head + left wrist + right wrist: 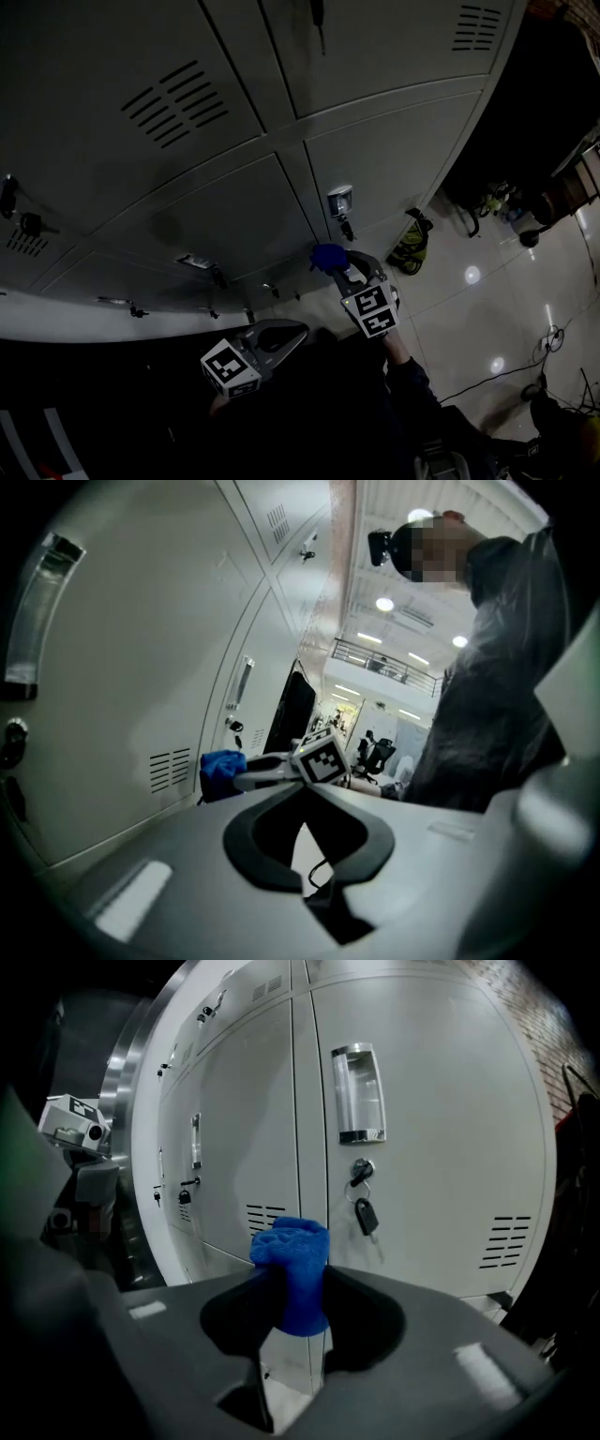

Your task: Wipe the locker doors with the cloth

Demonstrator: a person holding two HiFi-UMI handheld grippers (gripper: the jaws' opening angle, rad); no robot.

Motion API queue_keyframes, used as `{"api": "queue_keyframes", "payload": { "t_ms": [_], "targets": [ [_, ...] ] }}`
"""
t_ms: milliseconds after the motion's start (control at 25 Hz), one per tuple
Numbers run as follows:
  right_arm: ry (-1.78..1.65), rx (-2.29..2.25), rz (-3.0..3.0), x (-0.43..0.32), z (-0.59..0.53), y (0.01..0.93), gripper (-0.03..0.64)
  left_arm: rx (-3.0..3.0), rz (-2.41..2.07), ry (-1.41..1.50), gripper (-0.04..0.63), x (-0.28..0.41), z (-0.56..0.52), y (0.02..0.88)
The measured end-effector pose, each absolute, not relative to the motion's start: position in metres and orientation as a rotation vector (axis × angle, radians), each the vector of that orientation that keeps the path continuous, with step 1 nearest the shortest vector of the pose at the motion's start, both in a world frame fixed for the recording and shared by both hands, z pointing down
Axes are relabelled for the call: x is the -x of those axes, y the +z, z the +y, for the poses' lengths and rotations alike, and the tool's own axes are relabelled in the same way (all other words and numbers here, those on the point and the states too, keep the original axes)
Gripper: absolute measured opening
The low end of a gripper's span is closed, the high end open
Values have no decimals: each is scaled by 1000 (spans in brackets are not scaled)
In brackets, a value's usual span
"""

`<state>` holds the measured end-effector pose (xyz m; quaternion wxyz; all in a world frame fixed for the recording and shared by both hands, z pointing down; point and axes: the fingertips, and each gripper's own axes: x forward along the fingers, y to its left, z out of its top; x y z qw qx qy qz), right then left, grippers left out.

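Note:
A bank of grey locker doors [234, 122] fills the head view. My right gripper [339, 272] is shut on a bunched blue cloth [327, 255], held close to a lower door just below its clear handle [339, 200]. In the right gripper view the blue cloth [294, 1269] sticks up between the jaws of that gripper [295, 1314], facing the door with the handle [357, 1091] and a hanging key [365, 1211]; whether it touches the door is unclear. My left gripper [292, 332] hangs lower left, shut and empty. The left gripper view shows the cloth [221, 772] by the lockers [141, 667].
A green-and-black bag [411, 246] lies on the glossy floor at the foot of the lockers' right end. Cables [548, 339] run across the floor at right. Keys hang from other locks [217, 276]. A person's dark-clad torso [497, 714] stands right of the left gripper.

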<state>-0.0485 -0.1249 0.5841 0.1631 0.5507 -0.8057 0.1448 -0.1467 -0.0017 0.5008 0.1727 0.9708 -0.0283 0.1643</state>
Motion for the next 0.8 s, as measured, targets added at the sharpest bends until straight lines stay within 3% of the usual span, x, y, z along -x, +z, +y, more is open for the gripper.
{"api": "queue_keyframes", "payload": {
  "t_ms": [160, 480, 800],
  "targets": [
    [431, -1551, -2316, 48, -147, 601, 124, -2774, -124, 501, 0, 143, -20, 499],
    [408, -1362, -2426, 25, -156, 606, 127, -2742, -105, 498, 0, 72, -41, 495],
    [455, -1362, -2382, -57, -152, 620, 127, -2690, -119, 482, 0, -1, -53, 496]
  ]
}}
